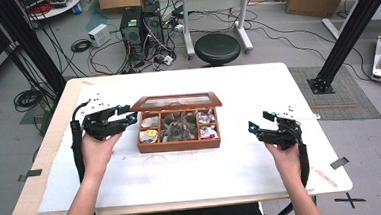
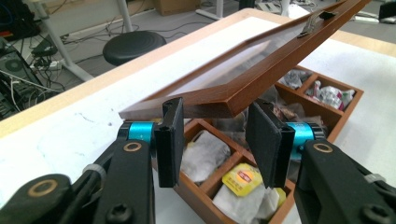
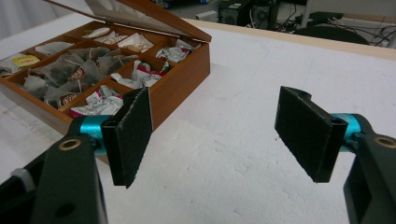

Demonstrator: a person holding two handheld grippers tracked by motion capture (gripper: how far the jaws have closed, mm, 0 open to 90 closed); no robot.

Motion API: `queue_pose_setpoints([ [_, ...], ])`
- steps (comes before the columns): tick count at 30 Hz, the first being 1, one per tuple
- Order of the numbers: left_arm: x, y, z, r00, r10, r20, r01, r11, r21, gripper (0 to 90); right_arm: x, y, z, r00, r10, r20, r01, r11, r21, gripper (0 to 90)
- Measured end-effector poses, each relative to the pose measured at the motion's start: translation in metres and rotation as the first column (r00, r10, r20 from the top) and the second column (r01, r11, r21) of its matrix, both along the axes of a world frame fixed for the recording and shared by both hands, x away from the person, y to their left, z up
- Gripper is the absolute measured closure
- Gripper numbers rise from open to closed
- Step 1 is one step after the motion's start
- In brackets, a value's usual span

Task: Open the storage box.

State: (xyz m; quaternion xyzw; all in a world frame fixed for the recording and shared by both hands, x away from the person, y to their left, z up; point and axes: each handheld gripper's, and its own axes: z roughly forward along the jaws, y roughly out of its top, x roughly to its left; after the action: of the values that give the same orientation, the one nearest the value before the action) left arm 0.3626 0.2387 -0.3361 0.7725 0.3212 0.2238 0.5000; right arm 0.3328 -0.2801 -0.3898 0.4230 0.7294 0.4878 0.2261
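1. Left gripper (image 2: 212,142): jaws parted to a moderate gap, holding nothing, at the left end of the wooden tea box (image 2: 243,186). The corner of the lid (image 2: 243,79) sits just above and between the jaw tips; contact cannot be told.
2. Right gripper (image 3: 219,135): jaws spread wide, empty, over the white table cover (image 3: 243,154), well apart from the box's right side.
3. Tea box (image 1: 179,144) sits mid-table; its glass-paned lid (image 1: 176,102) is propped partly open, hinged at the far edge.
4. Compartments hold tea bags: a yellow-tagged sachet (image 2: 241,178) at the left end, dark pyramid bags (image 3: 70,72) in the middle, red-and-green printed sachets (image 3: 144,72) at the right.
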Motion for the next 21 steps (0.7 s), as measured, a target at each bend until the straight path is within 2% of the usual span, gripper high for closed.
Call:
queue_pose_setpoints([
  [3,0.003,0.000,0.002,0.9999,0.007,0.010,-0.007,0.9997,-0.022,57.1,0.000,0.000,0.000,1.0000,0.000,0.001,0.000,1.000,0.001,28.2],
  [6,0.006,0.001,0.004,1.0000,0.008,0.002,-0.008,0.9989,-0.047,56.6,0.000,-0.001,0.000,1.0000,-0.003,0.000,0.003,1.000,0.004,28.2],
  [17,0.020,0.000,0.017,0.9996,0.025,-0.013,-0.026,0.9978,-0.061,53.9,0.000,-0.001,0.000,1.0000,-0.006,0.000,0.006,1.000,0.005,28.1],
  [21,0.026,-0.001,0.024,0.9994,0.033,-0.013,-0.033,0.9982,-0.050,53.9,0.001,-0.001,0.000,1.0000,-0.003,-0.001,0.003,1.000,0.004,28.2],
])
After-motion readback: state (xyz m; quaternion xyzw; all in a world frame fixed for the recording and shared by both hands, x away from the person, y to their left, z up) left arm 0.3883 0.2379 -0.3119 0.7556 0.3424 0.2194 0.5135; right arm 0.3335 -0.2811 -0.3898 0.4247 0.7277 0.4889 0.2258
